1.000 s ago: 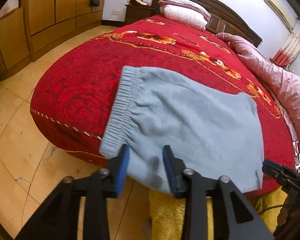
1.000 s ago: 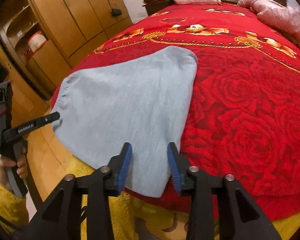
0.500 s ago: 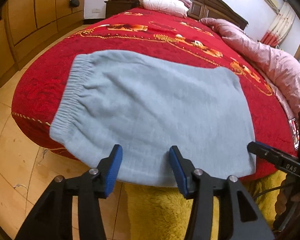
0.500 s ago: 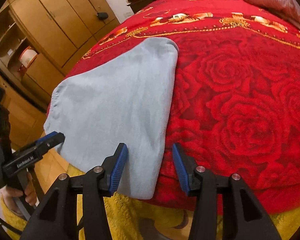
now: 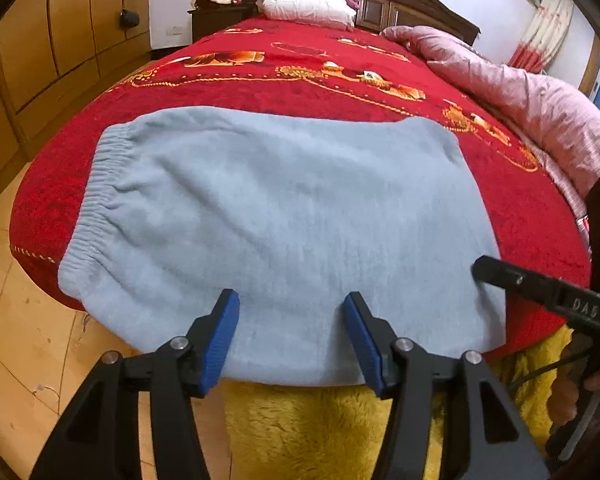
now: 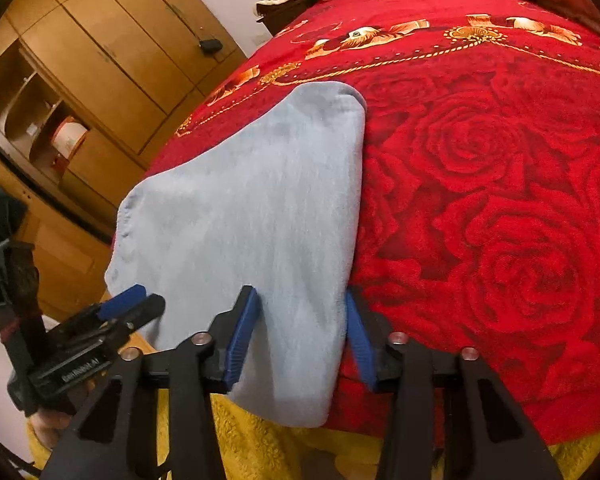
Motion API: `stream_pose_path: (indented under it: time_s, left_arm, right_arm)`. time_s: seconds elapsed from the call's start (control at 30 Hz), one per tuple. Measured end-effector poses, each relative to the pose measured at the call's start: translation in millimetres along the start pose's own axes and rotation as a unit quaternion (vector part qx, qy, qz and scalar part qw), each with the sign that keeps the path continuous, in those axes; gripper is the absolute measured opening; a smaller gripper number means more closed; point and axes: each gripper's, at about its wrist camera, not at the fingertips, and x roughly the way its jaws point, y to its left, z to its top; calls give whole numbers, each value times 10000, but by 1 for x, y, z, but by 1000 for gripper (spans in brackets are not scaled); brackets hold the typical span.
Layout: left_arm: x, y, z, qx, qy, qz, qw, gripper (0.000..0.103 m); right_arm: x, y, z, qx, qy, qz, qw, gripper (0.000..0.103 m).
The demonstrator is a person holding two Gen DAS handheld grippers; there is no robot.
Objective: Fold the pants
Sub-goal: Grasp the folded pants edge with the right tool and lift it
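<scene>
Fleecy light-blue pants (image 5: pixel 284 224) are lying folded on the red rose bedspread (image 6: pixel 500 208), with the near edge hanging a bit over the side of the bed. Left gripper (image 5: pixel 290 334) is wide open at that near edge, holding nothing. Right gripper (image 6: pixel 302 334) is also open and empty, its jaws either side of the corner by the fold. My worry: the fabric's thick and layered, so a pinch here could catch only the top layer, or drag the whole pile off the edge.
</scene>
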Motion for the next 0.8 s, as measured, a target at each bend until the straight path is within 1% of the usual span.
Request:
stream_pose_path:
  time_s: [0.07, 0.13, 0.17, 0.23, 0.27, 0.37, 0.4, 0.47, 0.53, 0.63, 0.7, 0.8]
  left_arm:
    - [-1, -1, -1, 30, 1, 24, 10000, 59]
    - [-4, -2, -2, -3, -23, -38, 10000, 59]
    - [-7, -2, -2, -34, -80, -161, 9998, 59]
    - [-12, -6, -5, -12, -154, -364, 9992, 59]
    - [-12, -11, -6, 80, -159, -465, 9988, 59]
    - [-4, -23, -11, 296, -21, -421, 9987, 59]
    - [-3, -25, -12, 328, -28, -388, 9987, 59]
    - [-4, -24, -11, 331, -30, -407, 9986, 59]
    - [-11, -16, -8, 230, -62, -517, 9984, 59]
    - [-29, 2, -5, 109, -302, -310, 9990, 60]
    - [-44, 22, -2, -6, -491, -53, 9988, 60]
    - [-58, 53, -1, -269, -672, 291, 9970, 60]
  right_arm:
    - [-4, -1, 0, -7, -38, 54, 10000, 21]
    - [-10, -1, 2, 41, -139, 203, 9997, 14]
    - [-15, 1, 3, 49, -198, 288, 9994, 12]
    - [-21, 7, 5, 7, -297, 378, 9988, 12]
    - [-26, 12, 7, -61, -364, 436, 9984, 11]
    - [-36, 24, 10, -210, -477, 612, 9968, 11]
    - [-39, 30, 12, -275, -499, 678, 9961, 11]
    - [-40, 46, 16, -506, -492, 748, 9947, 10]
    - [-44, 61, 19, -787, -540, 731, 9927, 10]
    - [-50, 83, 25, -1116, -584, 782, 9890, 10]
    - [-52, 97, 31, -1270, -594, 845, 9865, 10]
    - [-51, 124, 38, -1629, -576, 903, 9808, 10]
